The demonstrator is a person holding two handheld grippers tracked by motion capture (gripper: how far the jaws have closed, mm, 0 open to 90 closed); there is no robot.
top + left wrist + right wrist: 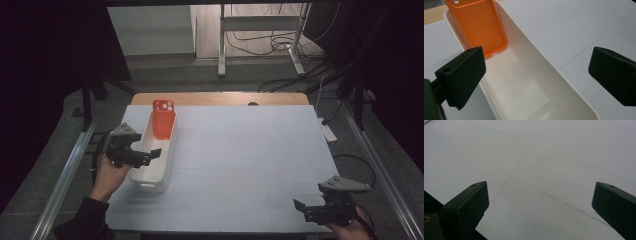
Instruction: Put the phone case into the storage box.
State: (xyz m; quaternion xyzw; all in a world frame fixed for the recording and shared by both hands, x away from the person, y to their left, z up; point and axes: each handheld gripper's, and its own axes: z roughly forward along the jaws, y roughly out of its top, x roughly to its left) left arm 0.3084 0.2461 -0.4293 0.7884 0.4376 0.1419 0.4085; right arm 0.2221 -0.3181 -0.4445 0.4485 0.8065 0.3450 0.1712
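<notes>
Orange phone case [163, 119] is the thing that jumps out here, standing on its end at the far end of a long white bin [167, 165] and leaning back against the bin's end wall, camera cutout up top. In the left gripper view you can see the inside of the case [480, 27] facing down the length of the bin [529, 75], bottom edge resting on the bin floor, well ahead of the jaws.

Left gripper [150, 156] is hanging right over the near half of the bin, pointed across it, with the person's left hand [111, 172] wrapped around the handle just outside the bin's left wall. Its jaws are spread wide and have nothing between them except the bin below. From its own camera one jaw sits over the bin's left rim and the other out over the white table [574, 27] on the far side, so the gripper [536, 75] kind of straddles the bin without touching it as far as I can tell.

Right gripper [305, 207] is way off on the other side, down at the near right corner of the table [250, 150], held low by the right hand [350, 230]. Jaws also wide apart, holding nothing, bare tabletop [549, 170] with faint seam lines ahead of the gripper [540, 202].
</notes>
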